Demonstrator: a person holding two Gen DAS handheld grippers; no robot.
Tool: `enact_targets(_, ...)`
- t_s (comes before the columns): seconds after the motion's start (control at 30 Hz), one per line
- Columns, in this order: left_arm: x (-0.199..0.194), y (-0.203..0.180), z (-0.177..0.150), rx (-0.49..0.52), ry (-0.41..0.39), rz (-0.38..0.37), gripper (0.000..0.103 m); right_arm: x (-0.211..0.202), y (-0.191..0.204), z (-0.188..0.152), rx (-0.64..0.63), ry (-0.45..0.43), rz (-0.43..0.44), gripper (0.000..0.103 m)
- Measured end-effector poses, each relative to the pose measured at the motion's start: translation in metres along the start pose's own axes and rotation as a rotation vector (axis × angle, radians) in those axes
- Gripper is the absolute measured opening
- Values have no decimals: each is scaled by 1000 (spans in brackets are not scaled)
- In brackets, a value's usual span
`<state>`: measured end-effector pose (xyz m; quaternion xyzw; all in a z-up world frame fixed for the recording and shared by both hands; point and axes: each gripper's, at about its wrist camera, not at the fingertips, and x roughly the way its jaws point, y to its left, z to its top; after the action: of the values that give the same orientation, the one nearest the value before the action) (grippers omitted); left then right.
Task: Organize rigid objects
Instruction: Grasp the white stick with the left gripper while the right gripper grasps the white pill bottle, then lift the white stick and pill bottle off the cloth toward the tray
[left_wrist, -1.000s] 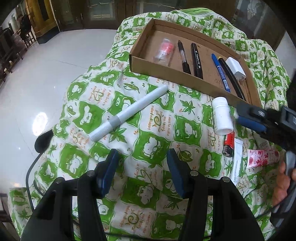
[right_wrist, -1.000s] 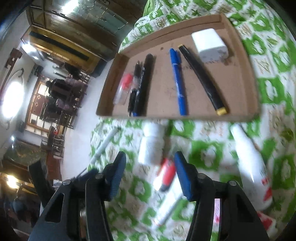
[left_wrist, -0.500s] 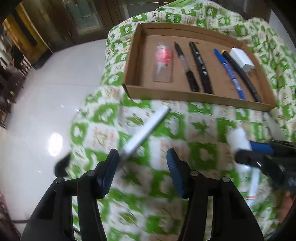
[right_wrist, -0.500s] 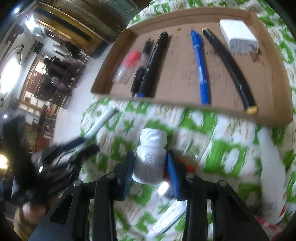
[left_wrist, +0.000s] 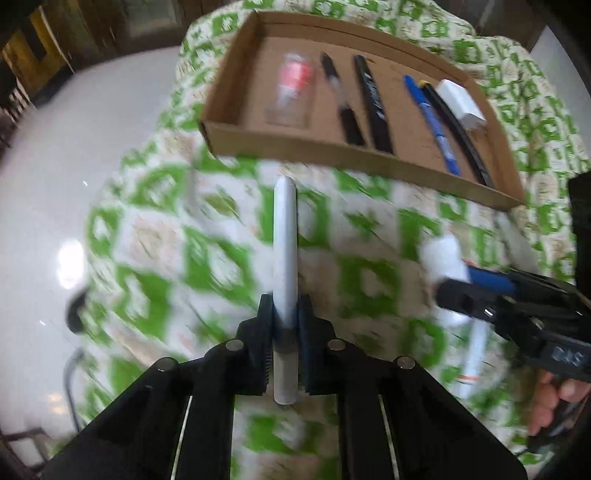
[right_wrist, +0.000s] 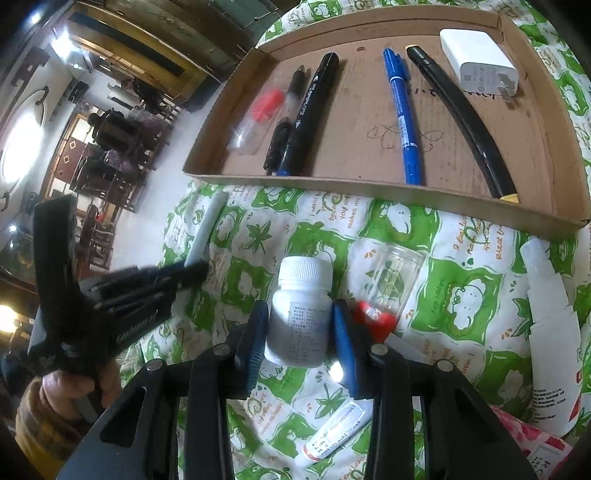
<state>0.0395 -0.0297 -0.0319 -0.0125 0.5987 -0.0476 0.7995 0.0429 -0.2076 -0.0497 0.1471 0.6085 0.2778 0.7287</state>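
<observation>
Fingers of the left gripper (left_wrist: 284, 314) are clamped on a white marker (left_wrist: 284, 258), which points toward the near wall of the cardboard tray (left_wrist: 332, 155); the green-patterned cloth (left_wrist: 166, 240) below is blurred. Across in the right wrist view, the right gripper (right_wrist: 300, 328) has closed its blue pads on a white pill bottle (right_wrist: 301, 314), upright between them, near the tray's front edge. Inside the tray lie a blue pen (right_wrist: 400, 114), black pens and a white charger (right_wrist: 480, 66).
</observation>
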Motion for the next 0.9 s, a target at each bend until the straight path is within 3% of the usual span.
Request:
enact_targets(0.1,3,-2,-18,-57,44,-60,10,-6,-4,-3,10,13,1,32)
enact_targets(0.2,1,-5,-35,-65,28,-55,10,-8,-7,-10,32,46,-7,32)
enact_targets(0.53,10,-10,-18,-86,-31,13,10,-6,-4,-15,8,62,-34,32)
enact_targets(0.9,-1,-17,-40,-98,-62,-2,10,-10,4,-18,-15,46,-36,30)
